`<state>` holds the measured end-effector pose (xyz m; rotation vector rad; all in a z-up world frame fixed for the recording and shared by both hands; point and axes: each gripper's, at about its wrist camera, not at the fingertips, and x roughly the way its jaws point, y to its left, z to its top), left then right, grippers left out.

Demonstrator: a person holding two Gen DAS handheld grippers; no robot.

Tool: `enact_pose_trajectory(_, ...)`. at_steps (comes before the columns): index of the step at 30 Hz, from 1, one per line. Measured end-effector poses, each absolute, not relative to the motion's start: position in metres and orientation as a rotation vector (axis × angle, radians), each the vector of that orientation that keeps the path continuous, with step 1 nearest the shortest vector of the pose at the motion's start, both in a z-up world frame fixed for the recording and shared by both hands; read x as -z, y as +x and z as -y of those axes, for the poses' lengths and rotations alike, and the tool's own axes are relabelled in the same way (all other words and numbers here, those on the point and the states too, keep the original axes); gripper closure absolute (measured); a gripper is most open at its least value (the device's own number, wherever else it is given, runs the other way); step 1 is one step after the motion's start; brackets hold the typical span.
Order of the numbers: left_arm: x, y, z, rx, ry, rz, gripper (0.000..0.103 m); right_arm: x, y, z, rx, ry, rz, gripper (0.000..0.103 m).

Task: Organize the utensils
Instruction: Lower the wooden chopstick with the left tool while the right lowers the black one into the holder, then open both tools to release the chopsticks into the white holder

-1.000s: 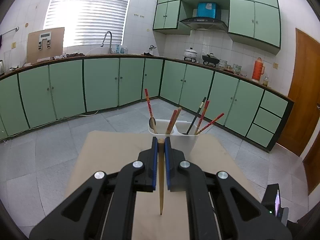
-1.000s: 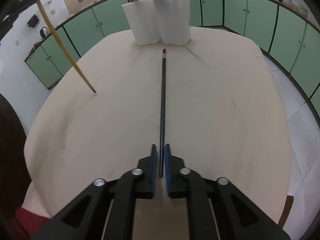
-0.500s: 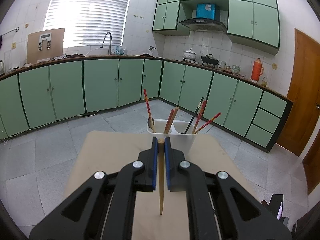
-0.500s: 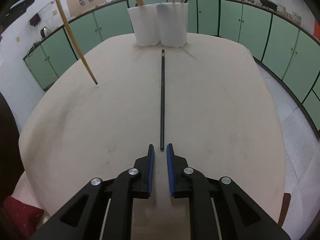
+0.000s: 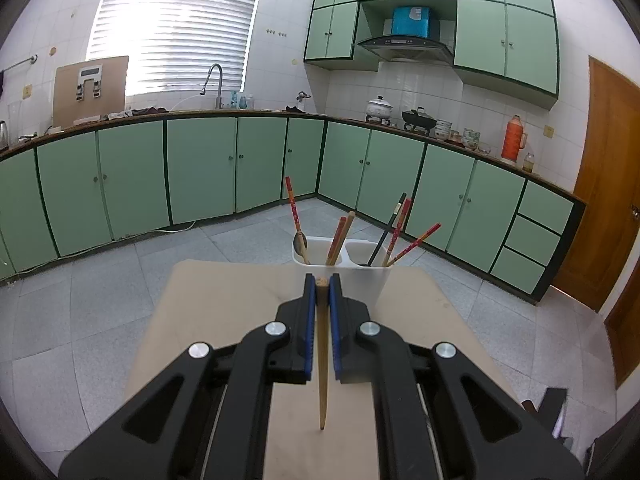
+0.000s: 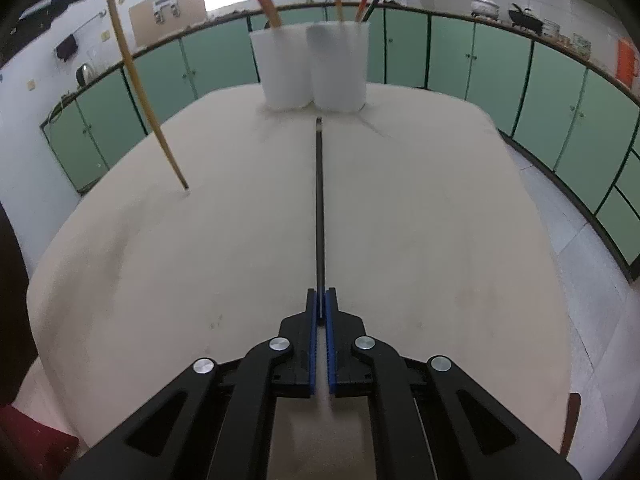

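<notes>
A white two-compartment holder with several chopsticks and a spoon stands at the far end of the beige table. A black chopstick lies on the table, pointing at the holder. My right gripper is closing its jaws, and the pads pinch the chopstick's near end. My left gripper is shut on a wooden chopstick held upright, its tip on the table. From the right wrist camera, that wooden chopstick stands to the left. The holder sits just beyond the left gripper's fingers.
Green kitchen cabinets and a counter ring the tiled floor around the table. A brown door is at the right. A dark red cloth shows at the table's near left corner.
The right gripper drew back off the black chopstick, tilted up, then came forward and closed on its near end. The left gripper and its wooden chopstick stayed put.
</notes>
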<state>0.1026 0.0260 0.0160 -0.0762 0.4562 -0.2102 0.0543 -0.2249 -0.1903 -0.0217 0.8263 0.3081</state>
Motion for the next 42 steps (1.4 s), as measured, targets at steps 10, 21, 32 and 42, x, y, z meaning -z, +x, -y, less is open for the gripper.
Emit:
enact_pose_trajectory(10, -0.028, 0.1, -0.027, 0.21, -0.077, -0.424, 0.097, 0.093, 0.059, 0.243, -0.344, -0.035, -0.636, 0.099)
enact_pose_trajectory(21, -0.047, 0.11, -0.024, 0.223, -0.072, -0.391, 0.097, 0.02, 0.11, 0.238, -0.463, -0.062, -0.617, 0.099)
enact_pose_trajectory(32, -0.069, 0.128, -0.024, 0.233, -0.063, -0.36, 0.097, -0.012, 0.13, 0.232, -0.524, -0.105, -0.628, 0.099)
enact_pose_trajectory(42, -0.104, 0.147, -0.026, 0.226, -0.062, -0.297, 0.097, -0.061, 0.143, 0.234, -0.57, -0.094, -0.558, 0.099)
